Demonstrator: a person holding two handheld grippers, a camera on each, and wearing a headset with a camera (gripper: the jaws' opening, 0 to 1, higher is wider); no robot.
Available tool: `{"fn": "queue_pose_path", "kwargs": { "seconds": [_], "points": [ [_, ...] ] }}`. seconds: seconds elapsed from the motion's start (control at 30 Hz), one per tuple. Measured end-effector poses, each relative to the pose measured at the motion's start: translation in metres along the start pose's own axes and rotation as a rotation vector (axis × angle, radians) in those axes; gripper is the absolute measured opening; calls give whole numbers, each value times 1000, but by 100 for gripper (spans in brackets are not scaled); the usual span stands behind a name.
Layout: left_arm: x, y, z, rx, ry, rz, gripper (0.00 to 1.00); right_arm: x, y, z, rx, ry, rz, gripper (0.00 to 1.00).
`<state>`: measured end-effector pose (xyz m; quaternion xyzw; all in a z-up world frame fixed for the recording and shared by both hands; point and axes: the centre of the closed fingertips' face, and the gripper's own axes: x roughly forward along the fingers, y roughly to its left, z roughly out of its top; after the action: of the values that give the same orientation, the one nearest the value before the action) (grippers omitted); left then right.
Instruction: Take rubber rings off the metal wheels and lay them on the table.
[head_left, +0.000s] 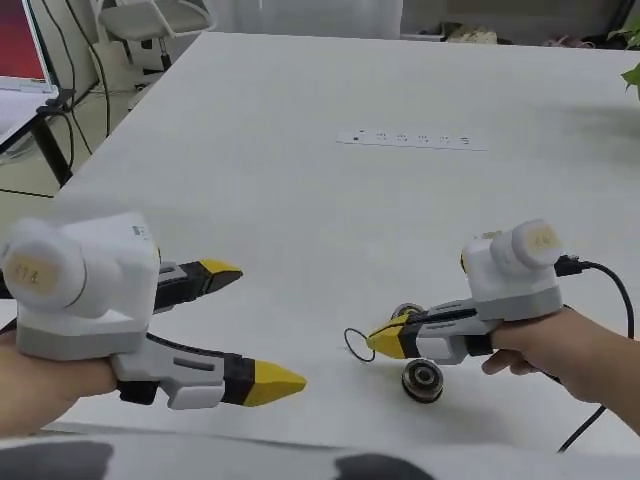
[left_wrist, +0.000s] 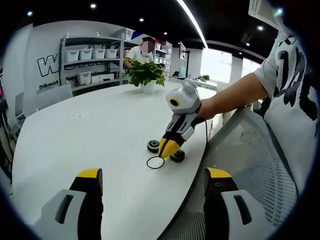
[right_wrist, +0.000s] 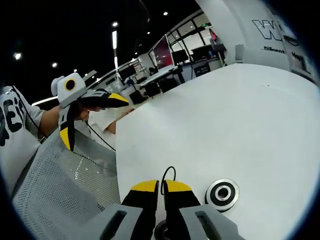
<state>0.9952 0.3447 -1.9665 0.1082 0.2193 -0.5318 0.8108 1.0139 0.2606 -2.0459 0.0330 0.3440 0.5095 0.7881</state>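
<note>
A thin black rubber ring (head_left: 358, 345) hangs from the yellow tips of my right gripper (head_left: 385, 340), just above the white table (head_left: 300, 200). In the right gripper view the jaws are shut (right_wrist: 161, 187) and the ring (right_wrist: 168, 174) loops up from between them. One metal wheel (head_left: 422, 380) lies beside that gripper, nearer to me. A second wheel (head_left: 405, 312) peeks out behind it. My left gripper (head_left: 245, 325) hovers open and holds nothing at the table's near left. From the left gripper view, its jaws (left_wrist: 153, 180) spread wide toward the ring (left_wrist: 155, 162) and both wheels (left_wrist: 153, 146) (left_wrist: 177, 156).
A white power strip (head_left: 412, 139) lies flat mid-table, farther off. A potted plant (left_wrist: 145, 74) stands at the table's end. A mesh chair (left_wrist: 250, 165) sits just off the table's near edge. The right gripper's black cable (head_left: 610, 300) trails off to the right.
</note>
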Motion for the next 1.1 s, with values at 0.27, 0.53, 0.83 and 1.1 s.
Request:
{"fn": "queue_pose_path", "kwargs": {
  "seconds": [0.27, 0.53, 0.83, 1.1],
  "points": [
    [0, 0, 0, -2, 1, -2, 81, 1, -4, -3, -21, 15, -19, 13],
    [2, 0, 1, 1, 5, -5, 81, -3, -6, -3, -29, 7, -27, 18],
    [2, -1, 1, -1, 10, -9, 80, -7, -5, -1, -56, 1, -35, 27],
    [4, -3, 0, 0, 20, -17, 79, -12, -1, -2, -92, -2, -40, 39]
  ]
}}
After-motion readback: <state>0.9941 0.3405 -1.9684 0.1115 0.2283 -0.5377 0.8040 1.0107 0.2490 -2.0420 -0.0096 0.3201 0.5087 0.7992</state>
